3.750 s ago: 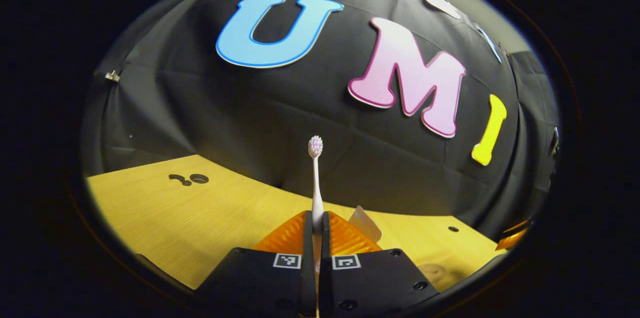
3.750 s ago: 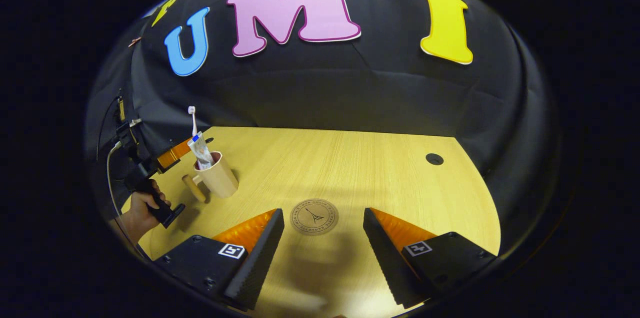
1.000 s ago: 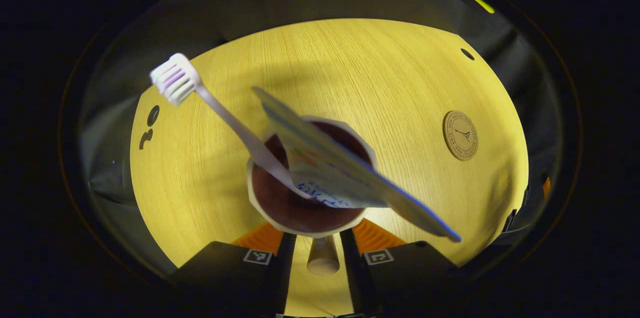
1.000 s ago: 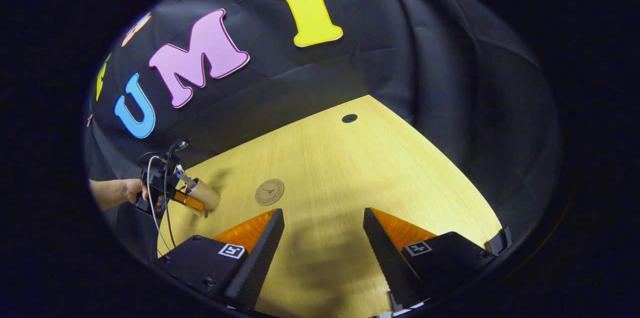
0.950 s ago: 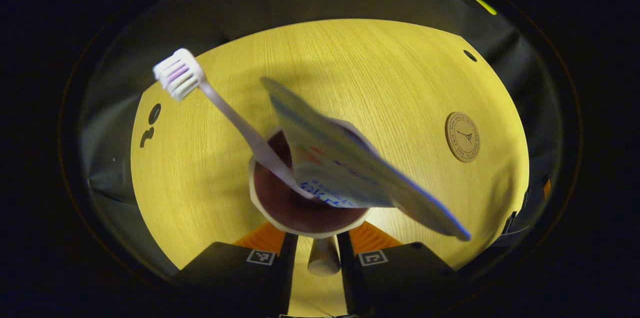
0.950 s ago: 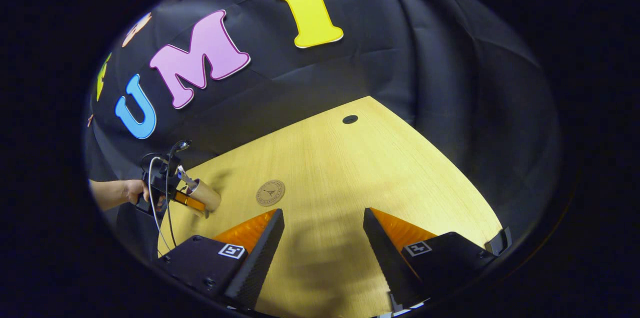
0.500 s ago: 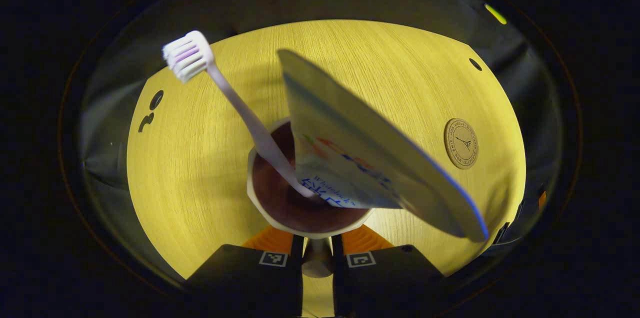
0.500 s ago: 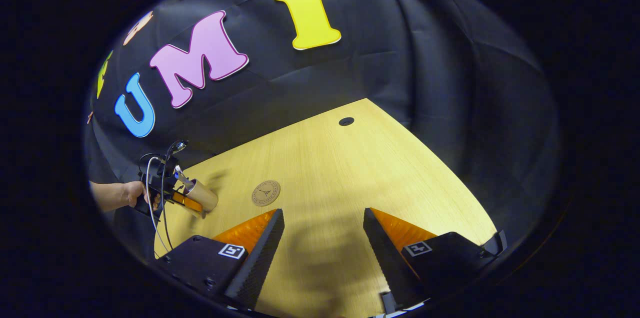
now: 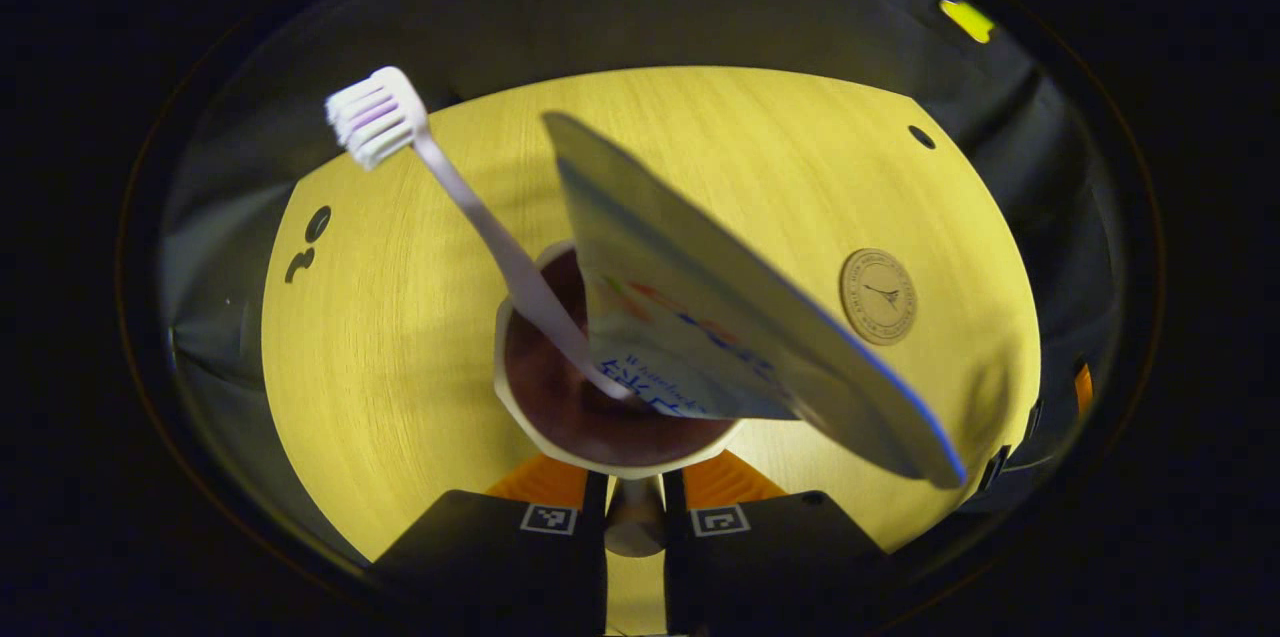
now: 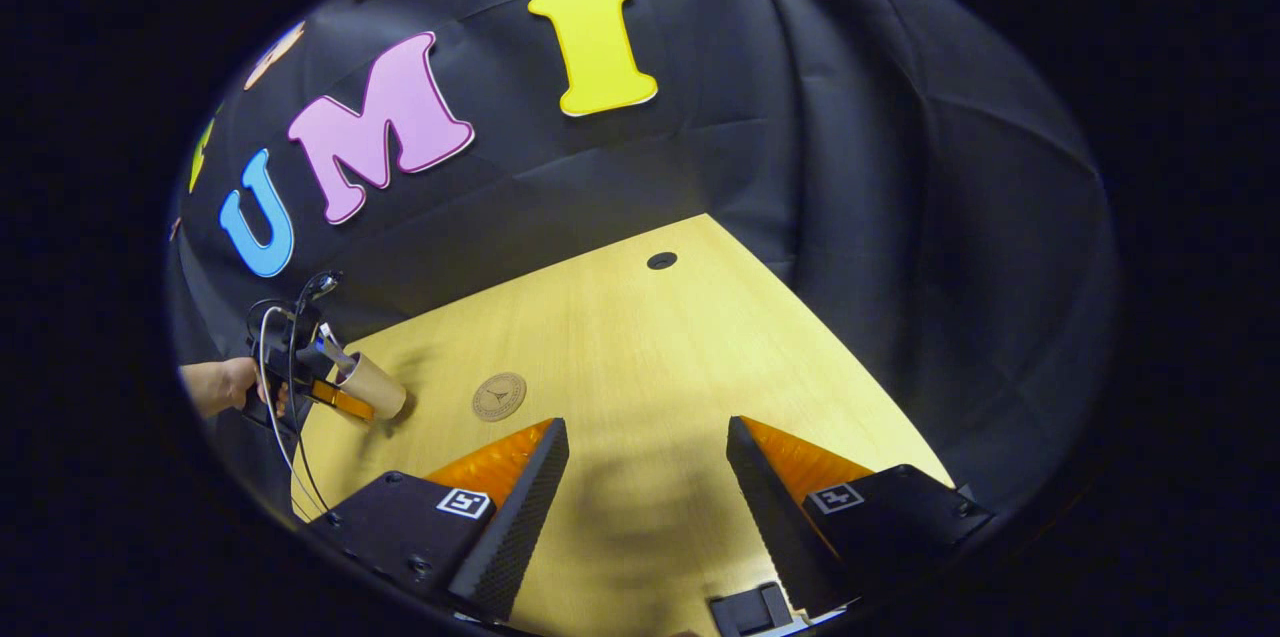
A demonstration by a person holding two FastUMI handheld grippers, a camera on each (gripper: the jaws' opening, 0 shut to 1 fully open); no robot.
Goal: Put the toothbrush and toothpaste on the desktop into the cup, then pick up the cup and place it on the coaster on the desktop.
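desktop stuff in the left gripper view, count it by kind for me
cup: 1
toothbrush: 1
toothpaste tube: 1
coaster: 1
Total: 4, with the toothbrush and toothpaste tube standing in the cup, whose handle the left claw grips.

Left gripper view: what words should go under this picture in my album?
The left claw grips the cup's handle, with a toothbrush and toothpaste in the cup above the desk.

Coaster (image 9: 878, 296) on wooden desktop (image 9: 400, 337)
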